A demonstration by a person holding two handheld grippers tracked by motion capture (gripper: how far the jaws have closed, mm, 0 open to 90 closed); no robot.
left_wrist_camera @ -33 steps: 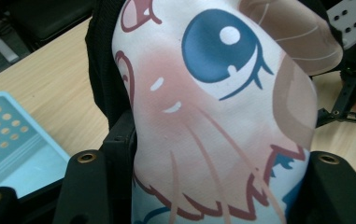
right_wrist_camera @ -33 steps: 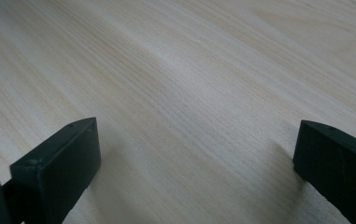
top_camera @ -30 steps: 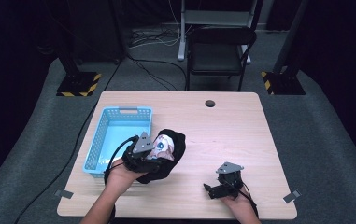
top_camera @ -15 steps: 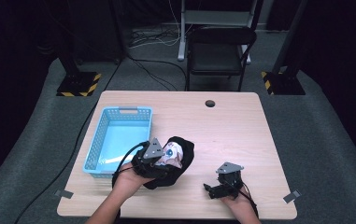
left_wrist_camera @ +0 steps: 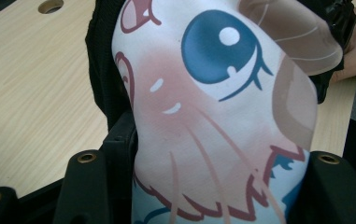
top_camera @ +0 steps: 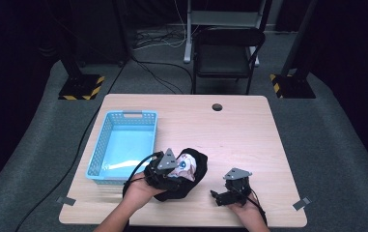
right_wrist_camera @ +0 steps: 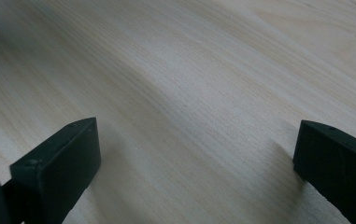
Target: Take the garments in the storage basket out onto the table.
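The tabletop [top_camera: 249, 130] carries a blue basket [top_camera: 123, 145], just beyond the left tongs [top_camera: 169, 174]. These clamp a black garment with a cartoon print [left_wrist_camera: 213, 116], low over the wood between both tongs. The right tongs [top_camera: 220, 195] rest wide and empty. The step looks like laying it down; next, a release.

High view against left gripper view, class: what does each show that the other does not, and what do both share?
The high view alone takes in the blue basket, the black chair behind the table, and the right tool, jaws apart, low over the wood. The left gripper view alone shows the print up close: a blue cartoon eye and a pink blush. Both share the black printed cloth, on which the left tool is shut, and the wooden table.
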